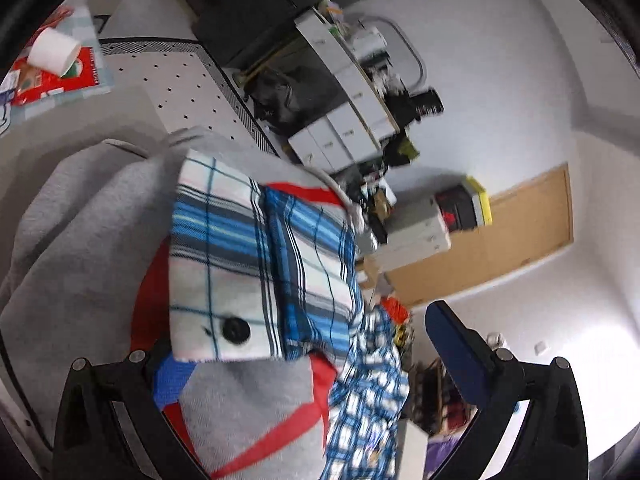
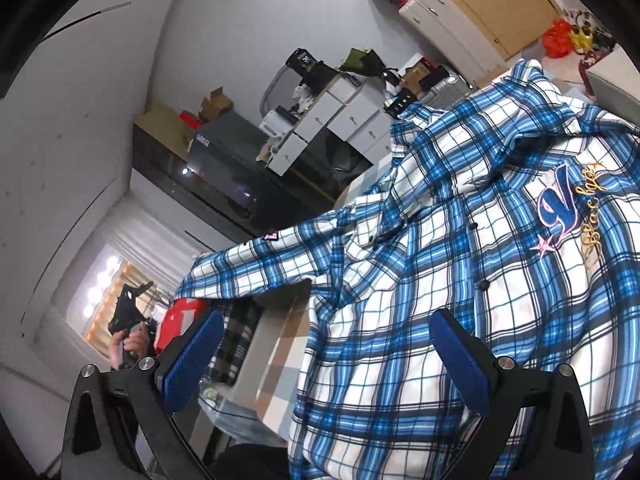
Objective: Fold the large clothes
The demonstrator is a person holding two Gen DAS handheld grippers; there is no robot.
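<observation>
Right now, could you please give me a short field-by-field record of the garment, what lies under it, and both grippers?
garment: blue and white plaid shirt, spread out, embroidered logo up
cuff: buttoned sleeve cuff lies on the grey and red garment
left gripper: open, cuff between its fingers
right gripper: open, over the shirt, gripping nothing
table: white, dotted

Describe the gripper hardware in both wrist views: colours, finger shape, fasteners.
Both match: left gripper and right gripper have black angular linkage arms with round silver pivot bolts. Fingers are flat paddles faced with blue textured pads. No cables or markings visible. In the left view one blue finger shows; the other is mostly hidden by cloth.
</observation>
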